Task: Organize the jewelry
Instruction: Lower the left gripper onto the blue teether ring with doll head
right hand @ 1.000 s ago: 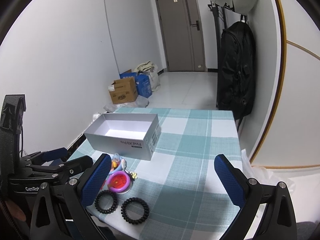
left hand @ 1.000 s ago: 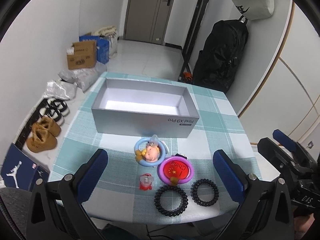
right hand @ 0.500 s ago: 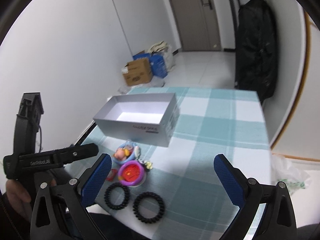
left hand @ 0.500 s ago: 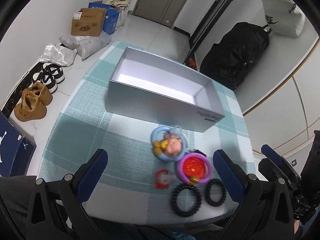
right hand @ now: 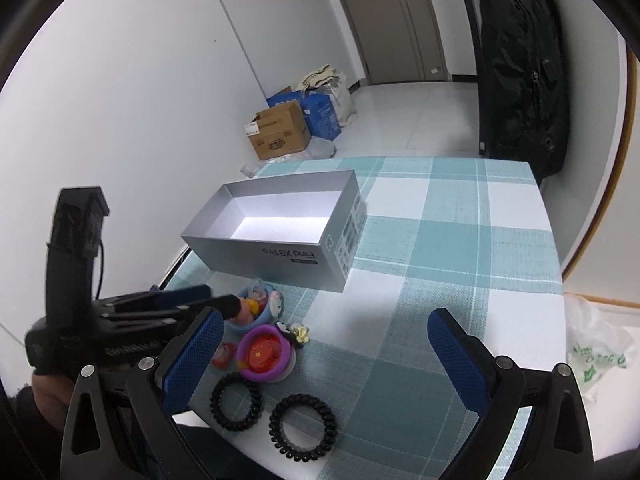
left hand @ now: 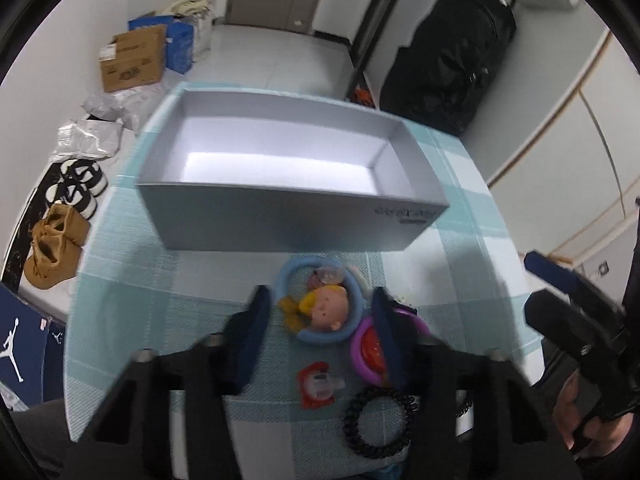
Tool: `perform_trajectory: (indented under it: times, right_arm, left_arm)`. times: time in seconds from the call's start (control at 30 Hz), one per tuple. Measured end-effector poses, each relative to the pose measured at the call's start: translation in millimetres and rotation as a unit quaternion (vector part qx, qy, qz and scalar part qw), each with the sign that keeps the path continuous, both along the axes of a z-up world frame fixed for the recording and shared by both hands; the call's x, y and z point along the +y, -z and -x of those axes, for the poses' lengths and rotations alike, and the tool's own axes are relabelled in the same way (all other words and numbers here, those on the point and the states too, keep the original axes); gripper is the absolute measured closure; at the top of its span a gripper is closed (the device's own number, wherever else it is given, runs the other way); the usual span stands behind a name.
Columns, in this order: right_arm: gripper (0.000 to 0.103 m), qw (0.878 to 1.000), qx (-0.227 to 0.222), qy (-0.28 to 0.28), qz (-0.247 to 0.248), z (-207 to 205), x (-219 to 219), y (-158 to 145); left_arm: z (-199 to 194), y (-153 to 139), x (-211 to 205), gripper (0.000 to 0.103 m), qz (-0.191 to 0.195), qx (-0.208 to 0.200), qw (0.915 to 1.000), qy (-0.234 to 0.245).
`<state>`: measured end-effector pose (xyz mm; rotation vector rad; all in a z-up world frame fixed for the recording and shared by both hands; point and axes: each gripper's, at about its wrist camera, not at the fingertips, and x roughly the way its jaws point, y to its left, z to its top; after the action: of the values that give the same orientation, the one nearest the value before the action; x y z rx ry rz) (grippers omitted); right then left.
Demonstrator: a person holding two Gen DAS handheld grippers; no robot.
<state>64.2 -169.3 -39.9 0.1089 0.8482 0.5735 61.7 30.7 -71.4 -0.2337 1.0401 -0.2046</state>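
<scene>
The left gripper (left hand: 318, 312), jaws just narrowed, brackets the blue doll ring (left hand: 320, 300) lying flat; contact unclear. The right gripper (right hand: 324, 352) gapes empty. The grey box (left hand: 288, 184) runs left-right.

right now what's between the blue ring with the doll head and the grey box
Only bare checked tablecloth; the left wrist view shows the blue ring just short of the grey box, not touching.
</scene>
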Motion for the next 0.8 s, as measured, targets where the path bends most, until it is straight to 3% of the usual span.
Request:
perform_trajectory:
  times: [0.03, 0.3, 0.37, 0.57, 0.8]
  right_arm:
    - [0.0, 1.0, 0.001, 0.001, -0.002, -0.4, -0.7, -0.3]
    - [0.0, 1.0, 0.007, 0.004, -0.014, -2.6, -4.5, -2.3]
    - [0.0, 1.0, 0.006, 0.004, -0.016, -3.3, -4.8, -2.7]
    - [0.0, 1.0, 0.004, 0.004, -0.018, -2.4, -5.3, -3.7]
    - [0.0, 1.0, 0.001, 0.01, -0.022, -1.4, -8.3, -5.5]
  left_arm:
    - [-1.0, 2.3, -1.9, 0.073, -0.002, 0.004, 1.0, 0.005]
    - [-2.9, 4.5, -8.3, 0.075, -0.027, 0.008, 0.9994, 0.019]
    - [-5.4, 4.6, -8.7, 0.082, -0.038, 0.008, 0.999, 0.02]
    - [-9.2, 4.4, -12.7, 0.083, -0.047, 0.01, 0.9984, 0.031]
    - [-9.4, -0.8, -6.8, 0.089, -0.013, 0.005, 0.9996, 0.026]
